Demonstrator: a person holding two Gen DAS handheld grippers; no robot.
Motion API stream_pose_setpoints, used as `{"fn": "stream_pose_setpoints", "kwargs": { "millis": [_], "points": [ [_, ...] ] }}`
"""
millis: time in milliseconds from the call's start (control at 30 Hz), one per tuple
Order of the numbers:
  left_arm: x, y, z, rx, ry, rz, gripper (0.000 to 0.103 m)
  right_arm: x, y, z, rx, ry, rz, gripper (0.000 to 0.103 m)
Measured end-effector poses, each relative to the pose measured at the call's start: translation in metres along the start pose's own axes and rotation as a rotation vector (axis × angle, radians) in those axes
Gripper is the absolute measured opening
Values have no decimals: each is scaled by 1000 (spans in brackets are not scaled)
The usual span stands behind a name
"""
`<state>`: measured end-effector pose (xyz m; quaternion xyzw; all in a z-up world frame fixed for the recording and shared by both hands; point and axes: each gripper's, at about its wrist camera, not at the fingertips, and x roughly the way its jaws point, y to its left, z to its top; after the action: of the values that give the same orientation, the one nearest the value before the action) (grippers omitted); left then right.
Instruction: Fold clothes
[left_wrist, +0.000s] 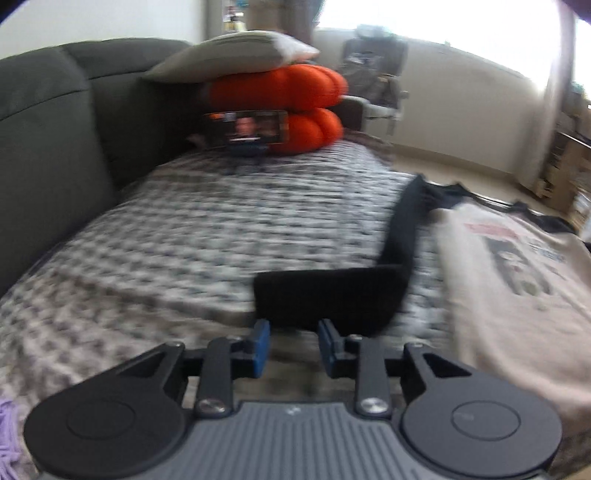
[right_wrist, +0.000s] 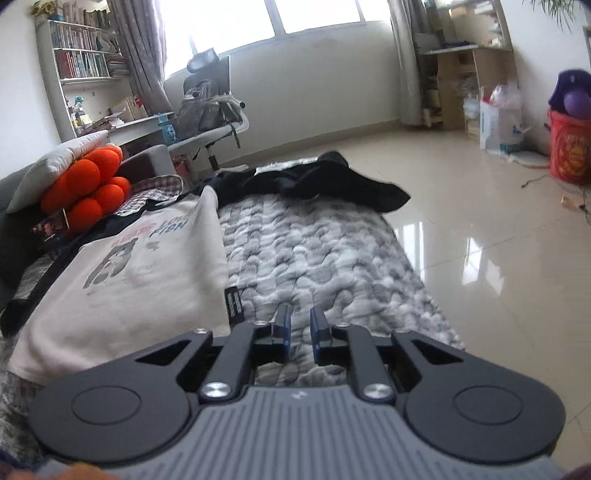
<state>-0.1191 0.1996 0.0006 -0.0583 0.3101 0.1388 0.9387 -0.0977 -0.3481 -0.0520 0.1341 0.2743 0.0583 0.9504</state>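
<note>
Left wrist view: left claw (left_wrist: 293, 341) gapes, empty, black sleeve (left_wrist: 328, 295) just ahead, apparently released after folding inward; right claw (right_wrist: 299, 330) narrow, empty.

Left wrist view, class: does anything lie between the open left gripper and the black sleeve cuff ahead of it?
Nothing visible does. The left gripper is open, and the black sleeve cuff lies just beyond its fingertips on the patterned quilt, with only bare quilt between.
</note>
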Motion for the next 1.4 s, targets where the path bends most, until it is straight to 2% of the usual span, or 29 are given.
{"fn": "stream_pose_setpoints", "kwargs": {
  "millis": [67,167,200,267,300,400,600,633,667,733,800,867,933,1067,1133,1300,1400],
  "points": [
    [2,9,0,-13,-1,-1,41,2,5,-3,-9,6,14,16],
    [2,8,-1,8,-18,-8,48,5,13,-4,-16,7,32,16],
    [0,4,-2,29,-31,-14,51,5,17,-3,-17,4,39,16],
    [0,-13,-5,114,-51,-49,67,5,23,-1,-19,-6,53,16],
    [1,-22,-7,164,-60,-62,69,5,26,1,-22,-12,60,16],
    [9,-45,-10,280,-77,-40,72,5,38,5,-41,-28,74,16],
    [33,-68,-4,341,-84,-20,73,8,54,5,-70,-34,88,16],
    [37,-72,-3,356,-89,-15,67,10,55,4,-67,-31,86,16],
    [40,-75,-2,367,-85,-9,47,11,55,4,-64,-28,83,16],
    [46,-77,2,362,-56,-8,24,12,54,3,-56,-26,81,16],
    [44,-77,5,363,-65,9,13,11,54,3,-56,-31,84,16],
    [36,-73,8,386,-112,57,13,9,53,4,-59,-35,83,16],
    [27,-61,20,365,-157,87,13,9,53,5,-62,-37,81,16],
    [18,-21,67,237,-187,133,12,12,53,6,-60,-32,90,16],
    [19,-5,87,206,-185,142,13,14,55,6,-56,-33,96,16],
    [40,21,125,163,-93,170,13,18,67,6,-73,-39,109,16],
    [65,38,138,66,10,147,13,20,71,4,-87,-34,109,16]
  ]
}}
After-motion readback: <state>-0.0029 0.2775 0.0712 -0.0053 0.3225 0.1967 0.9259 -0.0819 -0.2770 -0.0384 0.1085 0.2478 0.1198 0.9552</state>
